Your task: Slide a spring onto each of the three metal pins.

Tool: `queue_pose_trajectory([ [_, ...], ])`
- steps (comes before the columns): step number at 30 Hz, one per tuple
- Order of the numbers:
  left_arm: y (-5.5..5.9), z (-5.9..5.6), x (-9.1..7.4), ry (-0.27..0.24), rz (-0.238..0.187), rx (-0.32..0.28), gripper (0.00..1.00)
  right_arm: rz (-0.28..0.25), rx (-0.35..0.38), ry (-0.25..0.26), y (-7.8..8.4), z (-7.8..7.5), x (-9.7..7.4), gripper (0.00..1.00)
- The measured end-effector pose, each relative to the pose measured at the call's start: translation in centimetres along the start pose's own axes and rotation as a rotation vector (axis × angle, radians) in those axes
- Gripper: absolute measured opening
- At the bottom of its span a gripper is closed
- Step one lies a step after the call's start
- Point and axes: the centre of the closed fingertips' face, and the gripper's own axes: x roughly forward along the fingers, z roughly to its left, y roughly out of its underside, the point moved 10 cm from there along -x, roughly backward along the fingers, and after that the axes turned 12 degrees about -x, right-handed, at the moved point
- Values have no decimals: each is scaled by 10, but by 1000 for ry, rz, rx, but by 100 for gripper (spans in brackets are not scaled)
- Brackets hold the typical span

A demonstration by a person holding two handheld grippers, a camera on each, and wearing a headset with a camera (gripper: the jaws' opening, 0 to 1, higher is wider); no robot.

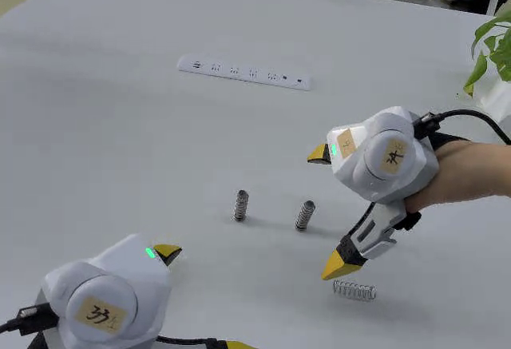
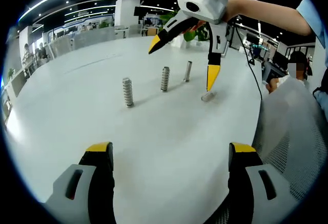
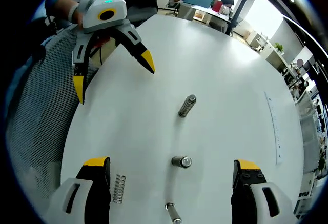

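Observation:
Two metal pins stand on the white table, each with a spring on it: one (image 1: 241,205) (image 2: 127,92) (image 3: 187,105) and another (image 1: 305,215) (image 2: 165,79) (image 3: 181,161). A third pin (image 2: 188,71) (image 3: 173,212) is bare. A loose spring (image 1: 354,290) (image 2: 207,96) (image 3: 119,188) lies flat on the table. My right gripper (image 1: 329,212) (image 3: 169,165) hangs open over the pins, its lower tip just above the loose spring. My left gripper (image 1: 204,297) (image 2: 169,149) is open and empty, well short of the pins.
A white power strip (image 1: 243,73) lies farther back on the table (image 1: 120,125). A green plant (image 1: 495,45) stands at the right edge. In the left gripper view a seated person (image 2: 294,70) is beyond the table's rim.

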Motion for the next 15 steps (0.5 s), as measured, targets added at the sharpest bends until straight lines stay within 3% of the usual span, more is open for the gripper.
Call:
queue_pose_trajectory([
  [7, -8, 4, -1, -3, -24, 2, 91, -37, 52, 32, 8, 13, -15, 99],
  [15, -14, 5, 3, 3, -12, 20, 92, -101, 129, 106, 18, 28, -33, 99],
])
